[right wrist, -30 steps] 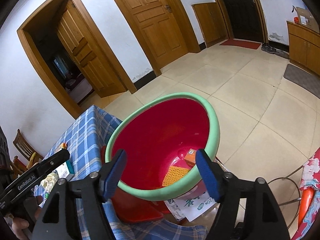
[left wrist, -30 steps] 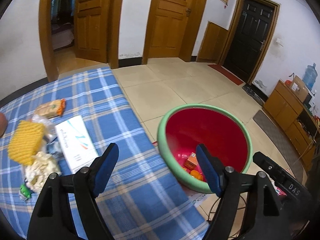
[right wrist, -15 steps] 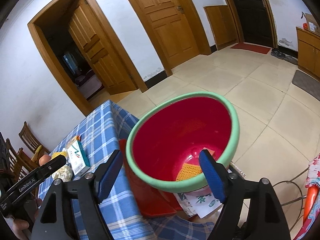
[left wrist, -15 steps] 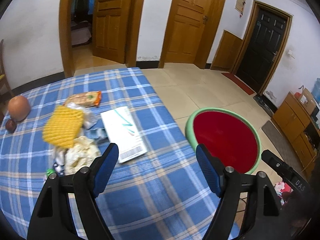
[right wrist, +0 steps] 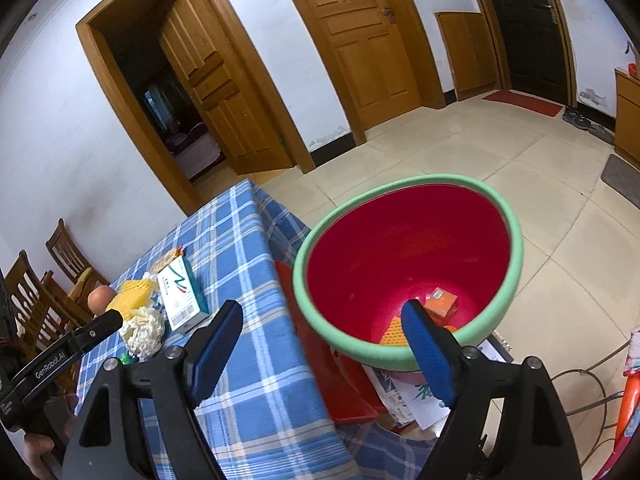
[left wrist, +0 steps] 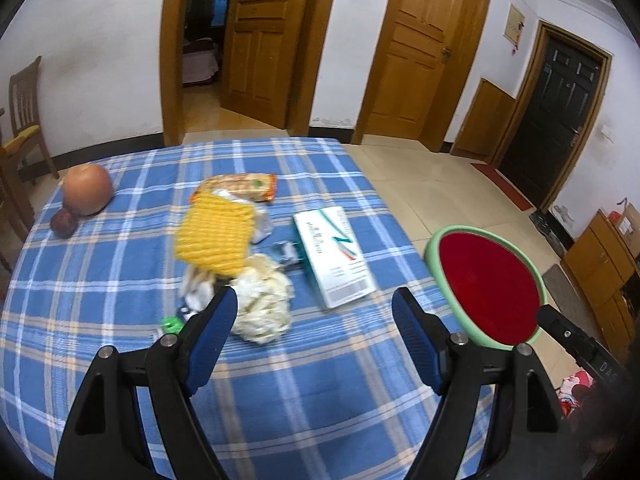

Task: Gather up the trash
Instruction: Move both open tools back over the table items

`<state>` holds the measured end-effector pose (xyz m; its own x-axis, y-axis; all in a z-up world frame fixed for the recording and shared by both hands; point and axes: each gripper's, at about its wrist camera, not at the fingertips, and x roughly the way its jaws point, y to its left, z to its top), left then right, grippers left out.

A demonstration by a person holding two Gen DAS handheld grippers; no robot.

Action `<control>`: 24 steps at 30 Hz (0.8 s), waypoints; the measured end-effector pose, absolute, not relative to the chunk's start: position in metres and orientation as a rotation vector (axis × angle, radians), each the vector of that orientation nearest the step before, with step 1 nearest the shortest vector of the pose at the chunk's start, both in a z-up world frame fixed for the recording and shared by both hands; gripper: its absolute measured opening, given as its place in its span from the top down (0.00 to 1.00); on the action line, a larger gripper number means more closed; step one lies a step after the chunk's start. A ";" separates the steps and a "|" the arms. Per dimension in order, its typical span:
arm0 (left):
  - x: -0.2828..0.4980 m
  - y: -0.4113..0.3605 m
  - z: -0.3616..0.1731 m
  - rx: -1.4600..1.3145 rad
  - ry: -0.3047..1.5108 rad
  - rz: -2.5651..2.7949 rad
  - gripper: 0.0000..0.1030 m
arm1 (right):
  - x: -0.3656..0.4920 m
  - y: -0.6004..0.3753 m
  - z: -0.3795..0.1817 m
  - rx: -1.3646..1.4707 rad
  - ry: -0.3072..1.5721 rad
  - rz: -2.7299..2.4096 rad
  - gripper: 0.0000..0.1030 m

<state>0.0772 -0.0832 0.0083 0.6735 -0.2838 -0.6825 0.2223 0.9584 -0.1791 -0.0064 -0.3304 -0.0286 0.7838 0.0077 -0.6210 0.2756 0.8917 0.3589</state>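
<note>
Trash lies on the blue plaid tablecloth (left wrist: 304, 376): a yellow foam net (left wrist: 214, 240), a crumpled white wad (left wrist: 262, 304), a white-and-teal box (left wrist: 334, 256), an orange snack wrapper (left wrist: 240, 186) and a small green scrap (left wrist: 172, 323). My left gripper (left wrist: 314, 320) hovers open just short of the wad, nothing between its fingers. Beside the table stands a red bin with a green rim (right wrist: 404, 276), holding an orange box (right wrist: 440, 304) and a yellow net piece (right wrist: 392, 330). My right gripper (right wrist: 322, 330) hangs over the bin's near rim, its jaws opening and empty.
An apple-like round fruit (left wrist: 88, 188) and a small dark fruit (left wrist: 63, 222) sit at the table's far left. Wooden chairs (right wrist: 36, 300) stand beyond it. A red stool (right wrist: 332, 376) and papers (right wrist: 416, 396) lie under the bin. Tiled floor stretches toward the doors.
The left gripper swung from the bin back over the table to the trash pile. The right gripper drew back slightly from the bin and its jaws spread a little wider.
</note>
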 end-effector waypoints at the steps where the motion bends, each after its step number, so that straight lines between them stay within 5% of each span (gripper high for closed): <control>1: 0.078 -0.079 0.007 -0.086 0.783 -0.275 0.23 | -0.005 -0.328 -0.029 0.452 0.663 -0.146 0.18; 24: 0.110 -0.069 -0.035 -0.063 0.839 -0.222 0.28 | 0.020 -0.298 -0.044 0.413 0.736 -0.098 0.17</control>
